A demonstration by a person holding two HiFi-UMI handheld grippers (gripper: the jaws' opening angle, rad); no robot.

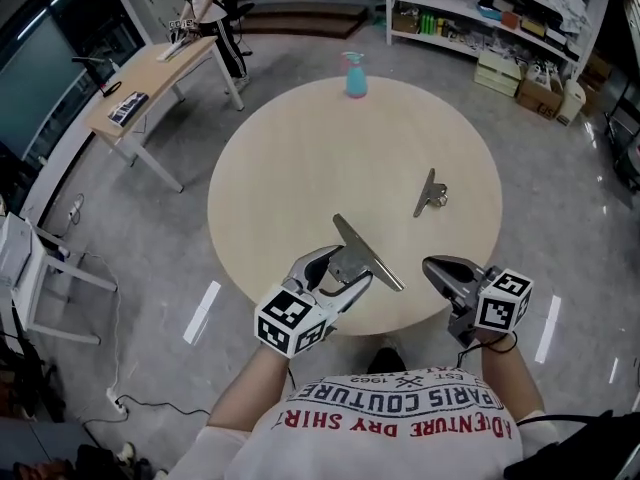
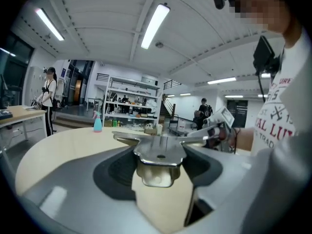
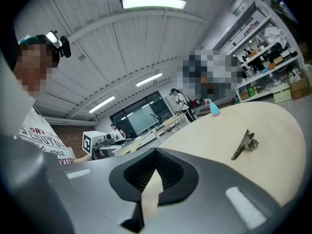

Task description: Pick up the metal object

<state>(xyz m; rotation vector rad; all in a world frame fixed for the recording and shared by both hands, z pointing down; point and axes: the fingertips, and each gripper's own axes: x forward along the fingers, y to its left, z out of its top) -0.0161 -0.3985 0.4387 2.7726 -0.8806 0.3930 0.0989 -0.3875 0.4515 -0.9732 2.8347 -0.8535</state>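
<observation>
One metal clip (image 1: 368, 253) in L claw (image 1: 345, 270) grip, long axis across jaws, far-left to near-right; R claw (image 1: 430, 265) closed, empty.

In the head view I can't see the metal piece's (image 1: 375, 260) lower end: the left gripper (image 1: 337, 271) covers it. That gripper and the right gripper (image 1: 440, 271) hide part of the table's (image 1: 300, 148) near edge. A person (image 1: 208, 3) is cut off by the picture's top. The goods on the shelf (image 1: 440, 6) are too small for me to name.
</observation>
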